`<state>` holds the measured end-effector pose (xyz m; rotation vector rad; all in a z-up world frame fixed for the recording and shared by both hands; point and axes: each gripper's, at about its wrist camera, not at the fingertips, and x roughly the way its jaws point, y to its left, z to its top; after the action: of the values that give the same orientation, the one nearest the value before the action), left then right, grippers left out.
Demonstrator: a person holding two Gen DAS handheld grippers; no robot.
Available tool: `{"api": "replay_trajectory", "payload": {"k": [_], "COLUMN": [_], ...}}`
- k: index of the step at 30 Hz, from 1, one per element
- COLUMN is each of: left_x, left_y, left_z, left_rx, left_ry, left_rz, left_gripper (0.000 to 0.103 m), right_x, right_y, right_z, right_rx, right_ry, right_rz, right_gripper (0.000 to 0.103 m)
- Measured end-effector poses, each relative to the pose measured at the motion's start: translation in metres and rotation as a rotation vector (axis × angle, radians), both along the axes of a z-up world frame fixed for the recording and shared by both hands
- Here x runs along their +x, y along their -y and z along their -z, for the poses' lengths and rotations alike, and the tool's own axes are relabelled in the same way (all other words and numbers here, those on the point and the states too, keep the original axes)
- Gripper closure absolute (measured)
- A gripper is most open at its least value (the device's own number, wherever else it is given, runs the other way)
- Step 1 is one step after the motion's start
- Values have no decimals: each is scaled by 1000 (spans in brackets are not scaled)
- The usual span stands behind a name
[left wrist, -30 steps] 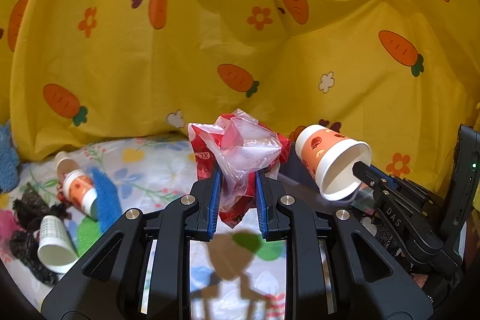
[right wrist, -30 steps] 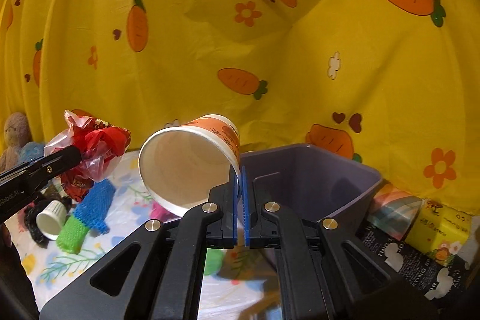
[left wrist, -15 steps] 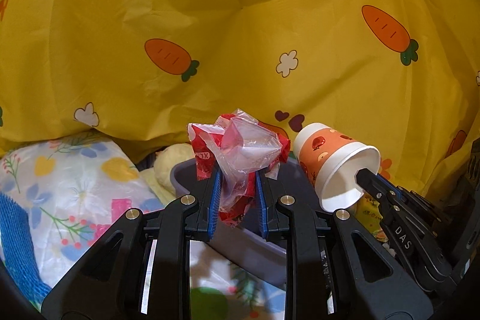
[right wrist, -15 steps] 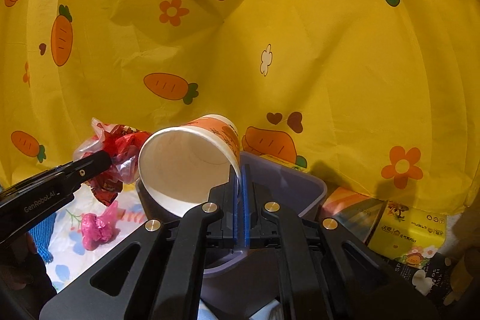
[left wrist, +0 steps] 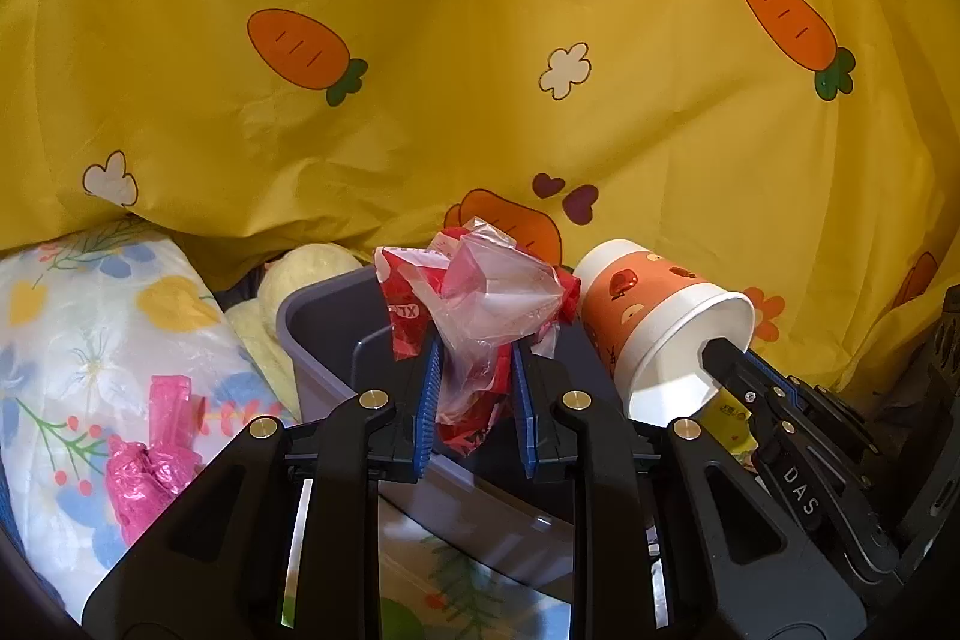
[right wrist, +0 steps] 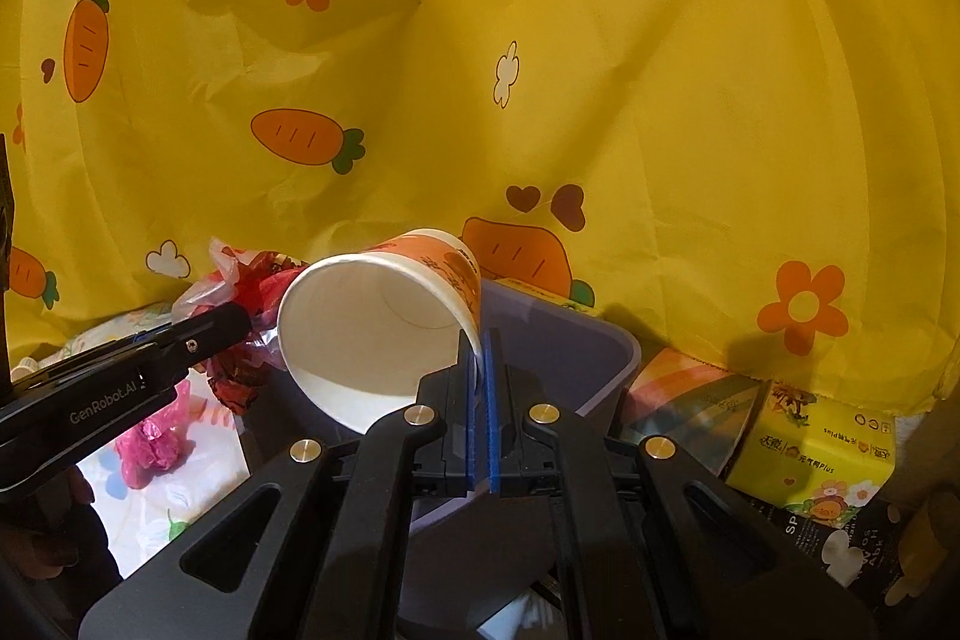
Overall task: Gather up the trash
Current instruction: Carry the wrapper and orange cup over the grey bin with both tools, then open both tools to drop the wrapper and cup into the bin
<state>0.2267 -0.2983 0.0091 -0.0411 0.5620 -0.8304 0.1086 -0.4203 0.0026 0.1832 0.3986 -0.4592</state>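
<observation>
My left gripper (left wrist: 474,370) is shut on a crumpled red and clear plastic wrapper (left wrist: 480,298) and holds it over the grey bin (left wrist: 324,340). My right gripper (right wrist: 478,346) is shut on the rim of an orange and white paper cup (right wrist: 384,316), tipped on its side above the same bin (right wrist: 606,358). The cup also shows in the left wrist view (left wrist: 660,322), right of the wrapper. The wrapper shows in the right wrist view (right wrist: 240,286), left of the cup.
A crumpled pink bag (left wrist: 150,454) lies on the floral sheet (left wrist: 72,340) left of the bin. A yellow carrot-print cloth (right wrist: 540,70) hangs behind. A yellow tissue pack (right wrist: 810,442) and dark packages (right wrist: 840,538) lie right of the bin. A pale yellow plush (left wrist: 300,274) sits behind it.
Both grippers have moved right with their loads, from above the floral sheet to above the grey bin. The cups and black bags at the left have left the view.
</observation>
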Motion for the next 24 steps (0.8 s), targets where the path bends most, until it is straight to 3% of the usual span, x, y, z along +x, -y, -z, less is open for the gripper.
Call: {"api": "replay_trajectory", "payload": {"k": [7,14,17,24], "left_x": [3,0,-2,-15], "left_y": [5,-9,-14,-37], "left_z": [4,0,-2,-7], "left_rx": [-15,-52,-82,-46], "left_ry": [-21,5,-5,62], "left_rz": [36,-10,-3,-103], "left_gripper": [75,25,23,13], "right_x": [4,10,14,12], "right_y": [3,6,6,6], "right_z": [4,11,15,13], "right_rx": [7,19,16,17], "right_ry": [-15,-42,-56,-45], "right_rz": [6,10,6,14], "right_gripper": [99,99,97,66]}}
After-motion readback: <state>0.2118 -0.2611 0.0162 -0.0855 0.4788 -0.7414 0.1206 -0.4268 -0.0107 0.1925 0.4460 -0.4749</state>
